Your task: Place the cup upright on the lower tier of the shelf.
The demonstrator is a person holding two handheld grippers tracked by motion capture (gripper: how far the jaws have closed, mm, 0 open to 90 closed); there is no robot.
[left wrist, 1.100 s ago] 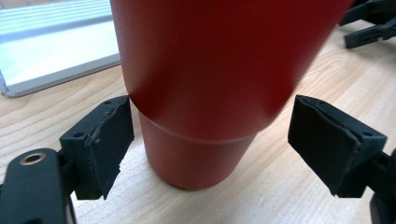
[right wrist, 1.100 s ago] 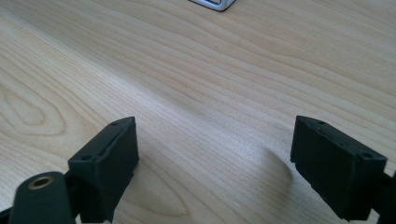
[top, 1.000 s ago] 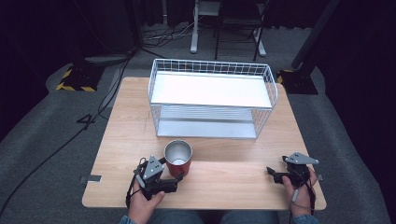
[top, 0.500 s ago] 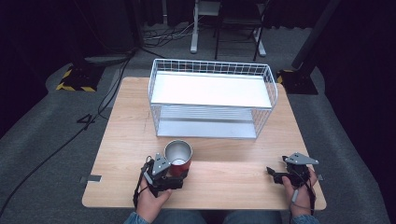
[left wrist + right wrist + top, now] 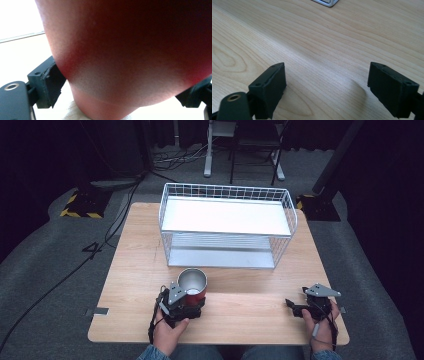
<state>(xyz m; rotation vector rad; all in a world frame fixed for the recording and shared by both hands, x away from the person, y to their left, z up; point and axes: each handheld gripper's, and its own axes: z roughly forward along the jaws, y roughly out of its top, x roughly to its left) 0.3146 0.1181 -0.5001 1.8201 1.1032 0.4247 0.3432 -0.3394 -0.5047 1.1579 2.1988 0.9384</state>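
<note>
Left hand-held gripper (image 5: 192, 304) bracketing red cup (image 5: 193, 285) at desk (image 5: 250, 310) front, jaws flanking its wall — contact unclear. Right hand-held gripper (image 5: 295, 306) sitting released. Risk: off-centre squeeze tipping cup — slick rounded wall slipping.

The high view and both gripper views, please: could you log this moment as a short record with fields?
table: light wood
rack: white wire two-level shelf, at the table's far side
cup: red, metal-lined, upright, in front of the rack
left claw: jaws on either side of the cup; contact cannot be told
right claw: open over bare wood, holding nothing
</note>
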